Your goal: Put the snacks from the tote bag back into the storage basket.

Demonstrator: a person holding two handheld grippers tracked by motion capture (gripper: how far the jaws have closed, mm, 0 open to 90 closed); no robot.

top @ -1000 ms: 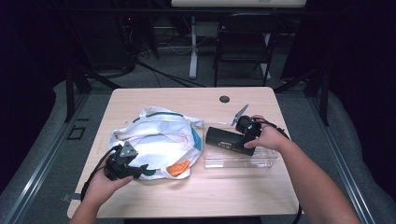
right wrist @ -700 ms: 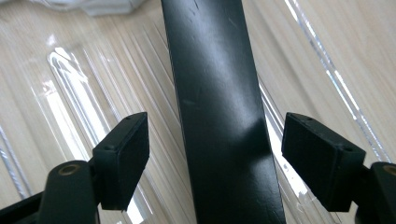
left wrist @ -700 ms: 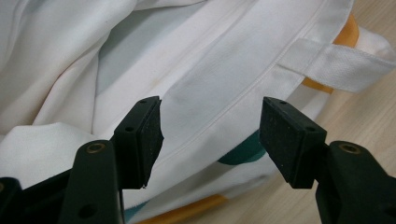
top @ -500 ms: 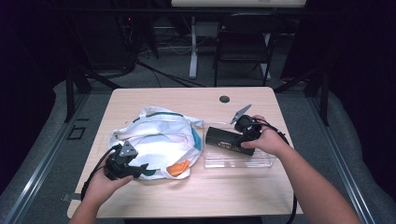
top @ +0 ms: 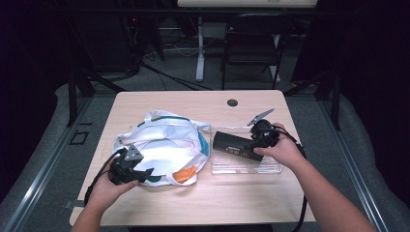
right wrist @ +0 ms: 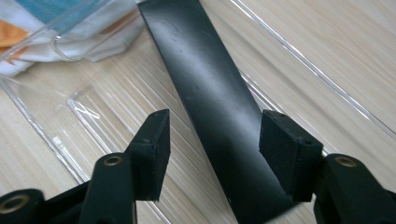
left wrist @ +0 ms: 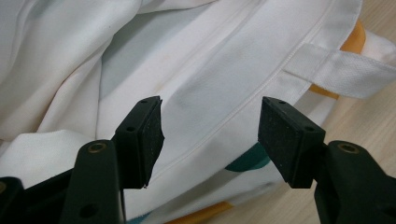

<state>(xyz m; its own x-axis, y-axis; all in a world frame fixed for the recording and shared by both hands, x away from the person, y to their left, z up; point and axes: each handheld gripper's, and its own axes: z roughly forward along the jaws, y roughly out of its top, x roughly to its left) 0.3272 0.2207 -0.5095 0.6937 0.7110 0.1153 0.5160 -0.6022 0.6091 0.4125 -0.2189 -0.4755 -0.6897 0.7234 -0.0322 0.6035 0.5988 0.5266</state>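
Observation:
A long black box [top: 232,144] lies slanted in a clear plastic tray [top: 270,166] at the table's right. My right gripper [top: 251,144] points left along it. In the right gripper view the box [right wrist: 205,84] runs between the jaws of this gripper [right wrist: 215,140], which have just been closing. A gap remains at the left pad [right wrist: 154,149], so nothing is gripped. A crumpled white cloth bag [top: 164,145] with teal and orange showing lies at the left. My left gripper [top: 145,174] stands open at the bag's near edge, its jaws [left wrist: 210,130] over the white fabric [left wrist: 210,70] and apart from it.
The wooden table [top: 193,208] has a round cable hole [top: 232,102] near its far edge. A chair [top: 251,48] and stand legs are on the floor behind. A bag handle strap [left wrist: 341,70] lies over bare wood at the right of the left gripper view.
My right hand and gripper have shifted slightly to the right over the tray. The black box, the bag and my left hand stay where they were.

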